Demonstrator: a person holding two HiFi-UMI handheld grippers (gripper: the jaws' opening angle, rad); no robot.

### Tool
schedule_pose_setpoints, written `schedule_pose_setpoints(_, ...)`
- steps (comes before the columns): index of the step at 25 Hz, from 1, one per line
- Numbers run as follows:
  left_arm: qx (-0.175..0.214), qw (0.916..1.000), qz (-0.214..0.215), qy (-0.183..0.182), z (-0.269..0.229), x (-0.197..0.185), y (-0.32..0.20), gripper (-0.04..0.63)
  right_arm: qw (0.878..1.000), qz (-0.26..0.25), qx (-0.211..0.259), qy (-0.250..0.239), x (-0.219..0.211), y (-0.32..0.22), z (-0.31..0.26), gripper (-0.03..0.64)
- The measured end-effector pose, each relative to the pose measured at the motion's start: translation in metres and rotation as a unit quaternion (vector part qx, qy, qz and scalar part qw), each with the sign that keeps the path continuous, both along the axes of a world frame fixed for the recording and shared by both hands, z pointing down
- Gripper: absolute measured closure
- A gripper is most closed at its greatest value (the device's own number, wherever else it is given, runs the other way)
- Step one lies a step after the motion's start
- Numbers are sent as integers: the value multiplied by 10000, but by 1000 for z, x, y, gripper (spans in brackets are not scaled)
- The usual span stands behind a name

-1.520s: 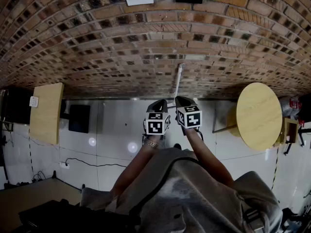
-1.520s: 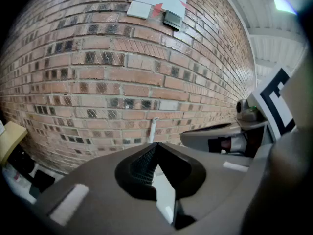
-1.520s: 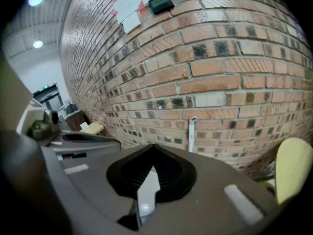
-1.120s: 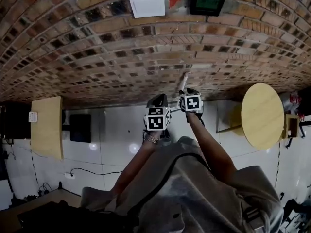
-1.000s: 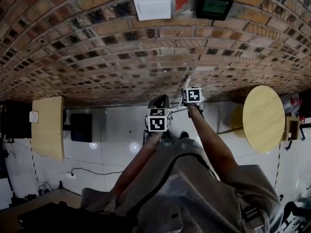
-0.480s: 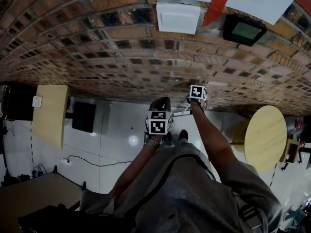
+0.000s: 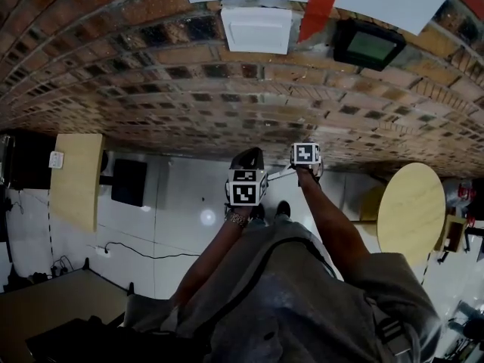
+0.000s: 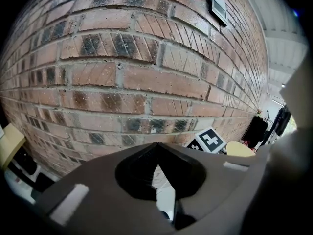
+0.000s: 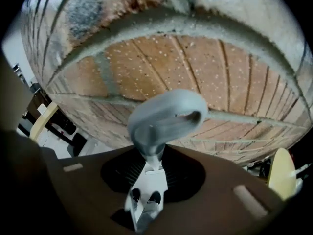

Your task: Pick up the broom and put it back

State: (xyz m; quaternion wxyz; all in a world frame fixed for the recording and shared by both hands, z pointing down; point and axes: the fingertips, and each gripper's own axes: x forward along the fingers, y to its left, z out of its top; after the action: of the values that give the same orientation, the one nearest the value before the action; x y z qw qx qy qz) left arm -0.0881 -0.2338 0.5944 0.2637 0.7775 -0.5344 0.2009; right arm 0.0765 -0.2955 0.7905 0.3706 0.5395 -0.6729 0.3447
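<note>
Fingers (image 9: 122, 174) of the right gripper (image 9: 152, 166) are closed on the pale handle of the broom (image 9: 146, 126), gripping it just below its grey hanging loop (the loop itself juts free beyond the jaws). The loop sits hard up to the brick wall (image 9: 205, 67); whether it touches the bricks cannot be told. The left gripper (image 8: 157, 148) has its jaws drawn together at the tips with nothing between them, and it points at the wall from a little farther back than the right one. In the head view both grippers are at the foot of the wall, above the white floor (image 7: 181, 203). The broom's head shows in no view.

Step in hand, as judged: the pick-up is done and the put-back is at its end, with the broom carried upright to its place along the wall. The next move calls for settling the lower end on the floor near the wall's base, tipping the loop end onto the bricks, and only then easing the right jaws apart. No hook is visible on the wall, so leaning seems the likelier rest.
</note>
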Motion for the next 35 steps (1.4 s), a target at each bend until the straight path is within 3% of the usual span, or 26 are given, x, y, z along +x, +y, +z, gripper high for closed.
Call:
schedule_pose_setpoints(8,162,9998,137,50,-8,21,-8,601,9974,-518,449,-211,-5,68,-39,523)
schedule_pose_setpoints(13,220,9996,138,67,-12,25,-11,601,9914,-686,1061,-341,-12,75,-91,522)
schedule_pose_setpoints(18,226,9993,275,93,-12,36,-9,603,9865,-728,1380,-507,-13,78,-126,522)
schedule_pose_setpoints(27,356,9972,661,34,-19,56,-9,603,9837,-713,1533,-613,-11,76,-142,522)
schedule_pose_setpoints(35,339,9979,555,39,-20,52,-13,601,9829,-743,1545,-673,-16,69,-145,522)
